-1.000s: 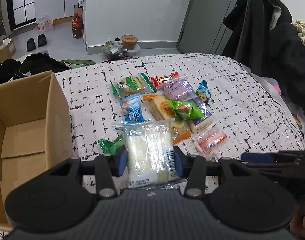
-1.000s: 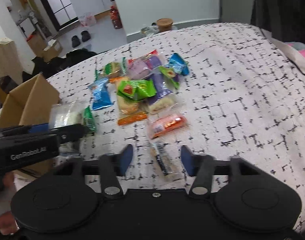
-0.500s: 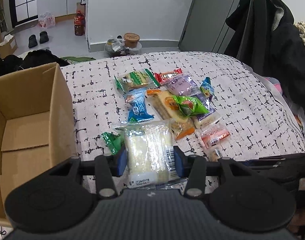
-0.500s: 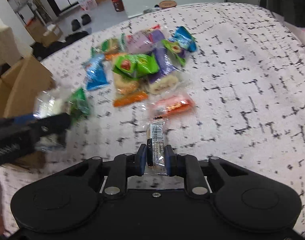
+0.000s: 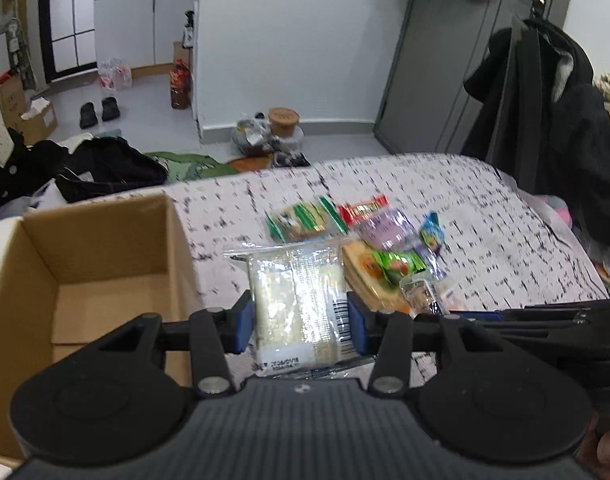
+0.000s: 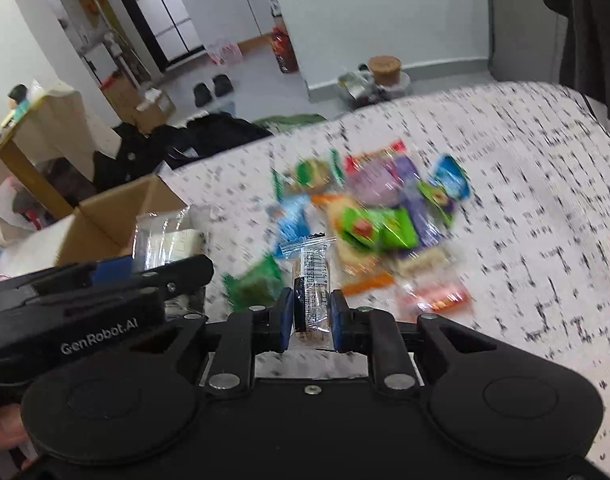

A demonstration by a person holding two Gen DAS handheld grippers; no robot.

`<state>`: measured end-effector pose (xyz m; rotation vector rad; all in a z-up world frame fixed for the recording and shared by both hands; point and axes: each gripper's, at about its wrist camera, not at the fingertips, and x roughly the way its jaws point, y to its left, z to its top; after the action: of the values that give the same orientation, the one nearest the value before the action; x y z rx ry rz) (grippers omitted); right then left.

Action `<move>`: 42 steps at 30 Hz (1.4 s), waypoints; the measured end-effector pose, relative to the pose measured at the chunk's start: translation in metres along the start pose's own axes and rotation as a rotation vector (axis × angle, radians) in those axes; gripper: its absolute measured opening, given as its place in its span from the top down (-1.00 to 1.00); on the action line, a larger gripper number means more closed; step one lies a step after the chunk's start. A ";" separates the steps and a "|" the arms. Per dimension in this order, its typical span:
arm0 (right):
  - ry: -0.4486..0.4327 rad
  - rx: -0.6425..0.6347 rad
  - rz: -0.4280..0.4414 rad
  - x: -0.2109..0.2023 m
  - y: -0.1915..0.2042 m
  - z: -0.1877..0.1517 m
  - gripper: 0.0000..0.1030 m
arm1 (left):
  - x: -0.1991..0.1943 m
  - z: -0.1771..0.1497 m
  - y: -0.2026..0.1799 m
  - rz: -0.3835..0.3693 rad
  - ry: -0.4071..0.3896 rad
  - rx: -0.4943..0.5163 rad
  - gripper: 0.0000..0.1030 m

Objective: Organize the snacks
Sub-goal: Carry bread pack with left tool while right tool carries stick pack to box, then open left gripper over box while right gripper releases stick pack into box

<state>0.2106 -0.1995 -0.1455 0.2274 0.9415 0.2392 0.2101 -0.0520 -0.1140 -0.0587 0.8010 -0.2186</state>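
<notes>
"GenRobot.AI", seemingly, on left gripper

A clear pale cracker pack and a slim barcoded bar are held aloft; colourful snacks lie at two o'clock from the open cardboard box.

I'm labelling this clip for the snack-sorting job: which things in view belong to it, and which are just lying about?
Part of the job:
- left hand-held gripper, shut on a clear pale snack pack
- right hand-held gripper, shut on a slim snack bar
- cardboard box
- loose snack pile on the bedspread

Just lying about:
- slippers
- hanging dark coat
- red-labelled bottle
</notes>
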 end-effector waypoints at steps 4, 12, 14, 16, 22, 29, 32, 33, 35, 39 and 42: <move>-0.037 -0.008 0.030 -0.004 0.016 0.012 0.63 | -0.010 0.009 0.015 0.021 -0.030 -0.017 0.10; -0.077 -0.046 0.075 -0.002 0.047 0.024 0.63 | -0.024 0.019 0.047 0.088 -0.062 -0.054 0.10; -0.083 -0.057 0.086 0.000 0.056 0.025 0.63 | -0.025 0.019 0.057 0.108 -0.066 -0.070 0.10; -0.088 -0.073 0.095 0.003 0.066 0.026 0.63 | -0.026 0.018 0.066 0.131 -0.066 -0.086 0.10; -0.104 -0.115 0.116 0.009 0.093 0.028 0.63 | -0.028 0.016 0.091 0.189 -0.063 -0.119 0.10; -0.108 -0.158 0.142 0.022 0.119 0.030 0.63 | -0.022 0.015 0.117 0.236 -0.047 -0.146 0.10; -0.104 -0.165 0.159 0.031 0.126 0.031 0.63 | -0.015 0.015 0.124 0.249 -0.034 -0.152 0.10; -0.104 -0.171 0.161 0.033 0.129 0.031 0.63 | -0.014 0.015 0.126 0.250 -0.029 -0.155 0.10; -0.098 -0.179 0.156 0.040 0.133 0.031 0.63 | -0.007 0.015 0.131 0.249 -0.013 -0.158 0.10; -0.093 -0.186 0.153 0.049 0.139 0.033 0.63 | 0.003 0.015 0.138 0.258 0.001 -0.157 0.09; -0.090 -0.185 0.153 0.054 0.141 0.035 0.63 | 0.000 0.015 0.140 0.262 -0.027 -0.161 0.07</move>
<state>0.2555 -0.0521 -0.1253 0.1382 0.8075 0.4518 0.2448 0.0845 -0.1222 -0.1067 0.7897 0.0945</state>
